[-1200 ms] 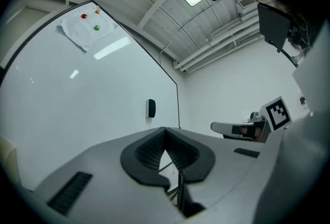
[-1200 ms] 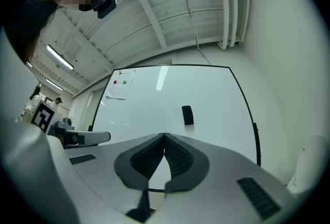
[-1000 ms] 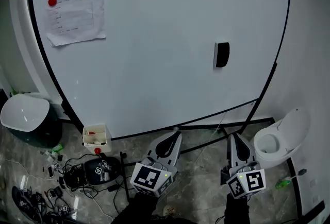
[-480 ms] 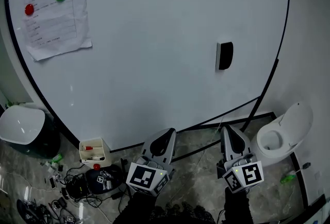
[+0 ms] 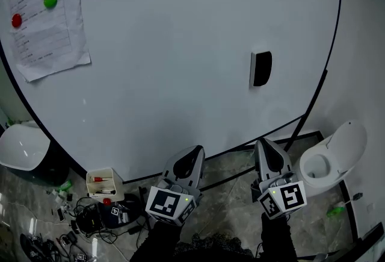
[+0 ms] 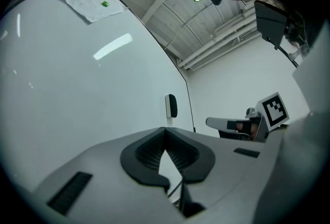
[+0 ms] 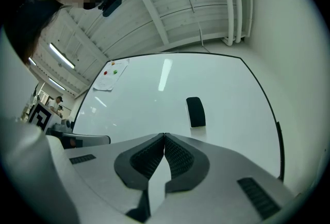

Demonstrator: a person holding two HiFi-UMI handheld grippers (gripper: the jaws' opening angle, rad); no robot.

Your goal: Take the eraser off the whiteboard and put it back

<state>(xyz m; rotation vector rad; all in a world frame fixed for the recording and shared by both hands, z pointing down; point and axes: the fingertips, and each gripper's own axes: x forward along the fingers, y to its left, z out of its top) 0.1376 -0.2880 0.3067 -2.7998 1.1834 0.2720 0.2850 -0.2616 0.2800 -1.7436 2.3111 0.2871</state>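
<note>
**Head view: both grippers low and closed, eraser untouched on the board**

Eraser (image 5: 260, 68) sits upright on the right part of the whiteboard (image 5: 180, 44), well above both tools. Left gripper (image 5: 191, 155) and right gripper (image 5: 267, 149) are held near the board's lower edge. Each has its jaws pressed together with nothing between them.

Risks, as I judge them:
- The jaws must spread before arrival. Closed tips would only nudge the eraser, sliding it along the board or knocking it to the floor.
- A pinch landing off-centre could twist the eraser loose as it peels away.
- Pushing hard on the board may rock its stand.
- The cables (image 5: 90, 218) on the floor at lower left are a tripping hazard if the person steps that way.

View differences:
- Right gripper view puts the eraser (image 7: 195, 112) just above and right of its closed tips and shows its broad dark face. The head view gives no such alignment.
- Left gripper view shows the eraser (image 6: 171, 106) edge-on, standing proud of the board, with the right gripper in profile.
- Only the head view shows the floor, the pen box (image 5: 103, 184) and the white bin (image 5: 328, 158).
</note>
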